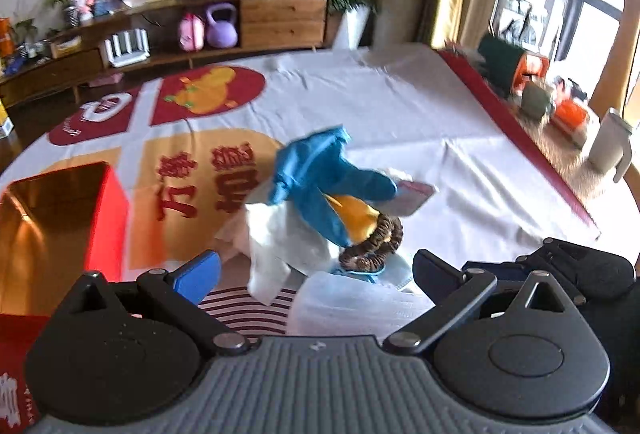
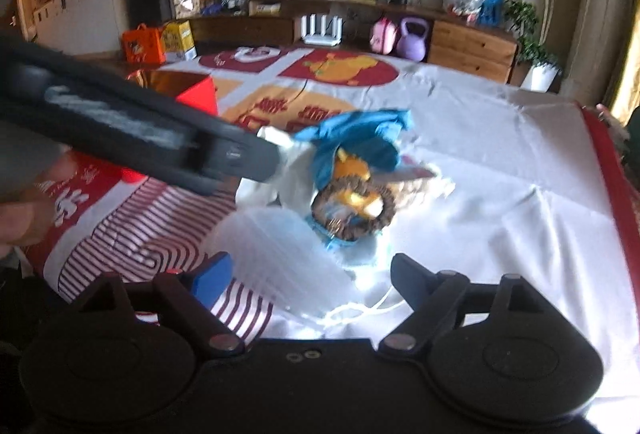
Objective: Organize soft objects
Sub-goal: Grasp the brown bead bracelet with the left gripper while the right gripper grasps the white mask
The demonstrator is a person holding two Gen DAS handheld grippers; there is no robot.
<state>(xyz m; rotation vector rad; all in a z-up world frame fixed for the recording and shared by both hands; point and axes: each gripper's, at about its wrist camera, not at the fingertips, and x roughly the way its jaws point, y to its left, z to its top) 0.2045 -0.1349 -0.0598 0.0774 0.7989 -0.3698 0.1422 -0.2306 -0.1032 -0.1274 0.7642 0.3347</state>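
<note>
A pile of soft things lies mid-table on the printed cloth [image 1: 420, 122]: a blue glove [image 1: 320, 174] on top, a white cloth [image 1: 276, 238], something yellow [image 1: 354, 216], a brown scrunchie [image 1: 374, 244] and a white face mask [image 1: 352, 304] nearest me. My left gripper [image 1: 316, 272] is open just in front of the pile, with the mask lying low between its fingers and the pads apart from it. My right gripper [image 2: 312, 274] is open too, over the mask [image 2: 280, 262], short of the scrunchie [image 2: 352, 216] and the glove [image 2: 360, 138]. The left gripper's black body crosses the right wrist view's left side.
An open red box [image 1: 60, 218] stands on the table left of the pile, also seen as the red box [image 2: 192, 90]. A white mug [image 1: 608, 142] and small items line the right edge. A wooden sideboard [image 1: 280, 18] with a purple kettlebell [image 1: 220, 26] stands beyond the table.
</note>
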